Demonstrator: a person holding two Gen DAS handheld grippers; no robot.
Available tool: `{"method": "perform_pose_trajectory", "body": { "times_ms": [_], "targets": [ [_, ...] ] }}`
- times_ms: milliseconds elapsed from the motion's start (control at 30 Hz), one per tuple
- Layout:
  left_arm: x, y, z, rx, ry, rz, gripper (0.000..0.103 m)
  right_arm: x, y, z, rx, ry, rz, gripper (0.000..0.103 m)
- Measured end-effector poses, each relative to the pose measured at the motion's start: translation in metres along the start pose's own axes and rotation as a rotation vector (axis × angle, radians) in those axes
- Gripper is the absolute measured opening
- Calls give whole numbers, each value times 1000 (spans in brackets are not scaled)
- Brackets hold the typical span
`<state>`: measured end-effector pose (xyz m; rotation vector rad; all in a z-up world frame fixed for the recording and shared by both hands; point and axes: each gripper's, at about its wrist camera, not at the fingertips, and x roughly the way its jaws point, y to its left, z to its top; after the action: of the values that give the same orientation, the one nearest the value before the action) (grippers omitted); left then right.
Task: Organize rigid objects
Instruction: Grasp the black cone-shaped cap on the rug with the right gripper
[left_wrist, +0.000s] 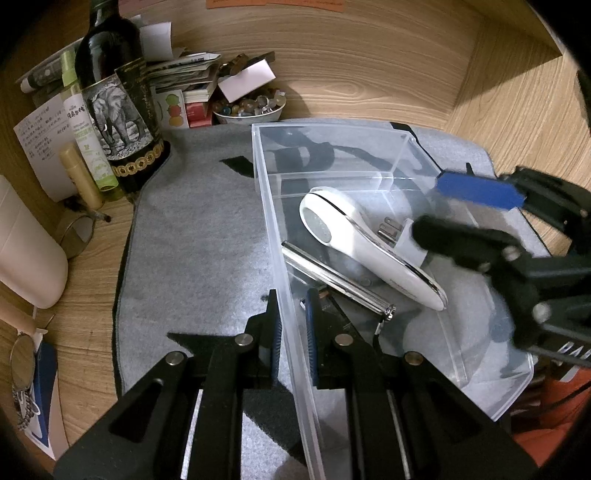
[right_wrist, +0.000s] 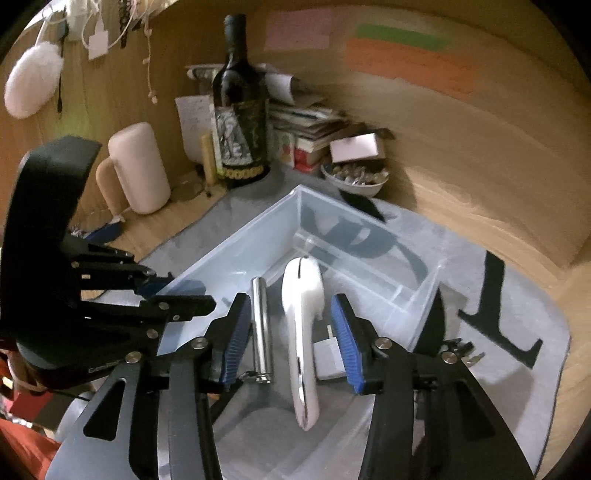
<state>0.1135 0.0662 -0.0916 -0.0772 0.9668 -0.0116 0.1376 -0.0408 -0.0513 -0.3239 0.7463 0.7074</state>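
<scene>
A clear plastic organizer box (left_wrist: 266, 177) (right_wrist: 236, 243) lies on a grey mat. Inside it lie a white handheld device (left_wrist: 354, 236) (right_wrist: 303, 314), a silver metal tube (left_wrist: 332, 277) (right_wrist: 261, 325) and a white plug adapter (left_wrist: 400, 234). My left gripper (left_wrist: 293, 332) is shut on the box's near wall, one finger on each side. My right gripper (right_wrist: 291, 339) is open over the box, its fingers straddling the white device and the tube; it also shows in the left wrist view (left_wrist: 458, 210).
A dark wine bottle (left_wrist: 118, 96) (right_wrist: 240, 122), small bottles, stacked papers and a bowl of beads (left_wrist: 251, 107) (right_wrist: 354, 177) stand behind the mat. A pink container (right_wrist: 138, 168) stands at the left. A wooden wall rises behind.
</scene>
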Motion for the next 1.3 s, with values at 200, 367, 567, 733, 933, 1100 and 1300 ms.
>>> {"method": "perform_pose_trajectory", "body": {
  "times_ms": [200,367,567,733,933,1100,1300],
  "targets": [
    [0,0,0,1,0,0,11,-22,-13,-1,29,-60,-52,56],
    [1,0,0,1,-2,-1,11,-39,-24,-7,57,-85,-91,60],
    [1,0,-1,0,-1,-1,11,-60,-43,-27,114,-95,-160,60],
    [1,-1,0,0,-2,0,11,-73,-65,-55,195,-59,-227,60],
    [1,-1,0,1,-2,1,11,-69,-80,-94,284,36,-260,60],
    [2,-2,1,4,-2,3,11,-60,-74,-116,330,88,-207,60],
    [2,-3,1,5,-2,4,11,-48,-57,-124,319,111,-165,60]
  ]
}}
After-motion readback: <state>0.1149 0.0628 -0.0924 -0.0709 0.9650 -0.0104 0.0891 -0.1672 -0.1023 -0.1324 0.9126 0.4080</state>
